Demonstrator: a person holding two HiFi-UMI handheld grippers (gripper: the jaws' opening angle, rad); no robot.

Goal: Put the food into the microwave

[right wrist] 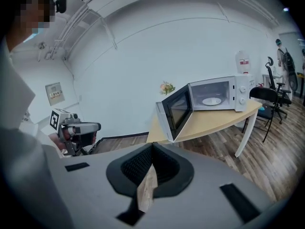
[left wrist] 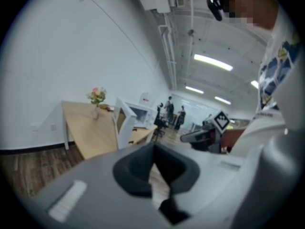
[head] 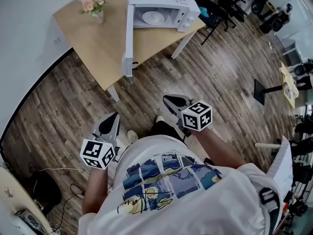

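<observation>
A white microwave (head: 164, 3) stands on the far end of a wooden table (head: 100, 45), its door (head: 128, 38) swung wide open. Inside lies a white plate (head: 152, 17); I cannot tell whether food is on it. The right gripper view shows the same microwave (right wrist: 224, 95) and plate (right wrist: 211, 100). My left gripper (head: 115, 116) and right gripper (head: 167, 98) hang close to the person's body over the wooden floor, well short of the table. Both are shut, with nothing between the jaws.
A small vase of flowers (head: 94, 6) stands at the table's back left. An office chair (head: 211, 11) sits right of the microwave. A black floor stand (head: 266, 89) is at the right, and cables (head: 51, 177) lie at the lower left.
</observation>
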